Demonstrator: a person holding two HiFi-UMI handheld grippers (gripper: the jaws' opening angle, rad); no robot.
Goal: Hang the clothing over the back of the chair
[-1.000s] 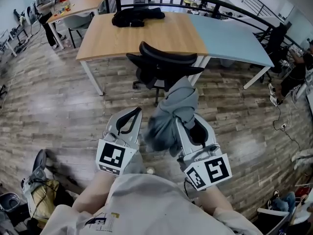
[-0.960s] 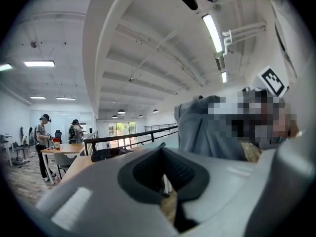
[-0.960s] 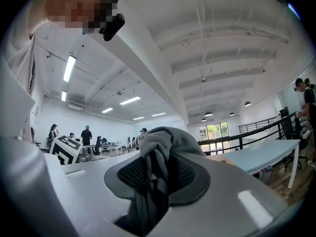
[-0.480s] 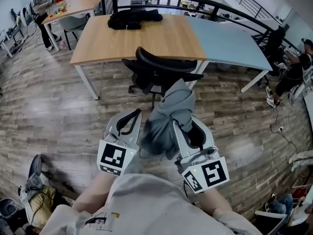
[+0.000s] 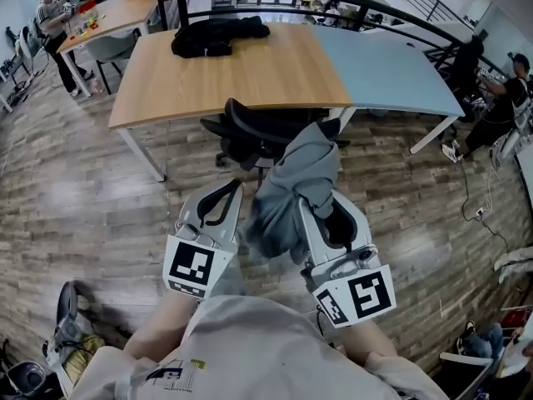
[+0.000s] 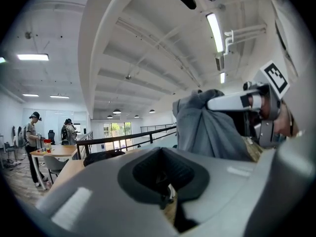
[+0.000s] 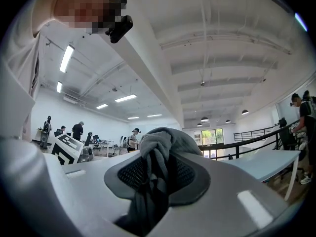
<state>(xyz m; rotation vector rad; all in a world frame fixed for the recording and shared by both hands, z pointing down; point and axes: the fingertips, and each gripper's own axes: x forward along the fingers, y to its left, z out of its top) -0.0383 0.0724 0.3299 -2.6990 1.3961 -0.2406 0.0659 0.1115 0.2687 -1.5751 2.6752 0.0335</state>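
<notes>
Head view: the grey garment [image 5: 298,182] hangs bunched from the right tongs [image 5: 319,200], near the black chair [image 5: 250,132] by the bench [image 5: 250,69].
Left gripper view: the left tongs [image 6: 165,184] are clenched, empty.
Right gripper view: the right tongs grasp the garment.

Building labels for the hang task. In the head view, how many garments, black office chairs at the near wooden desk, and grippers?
Garments: 2, the grey garment and the black garment
Chairs: 1, the black office chair
Grippers: 2, the left gripper and the right gripper
Total: 5
</notes>
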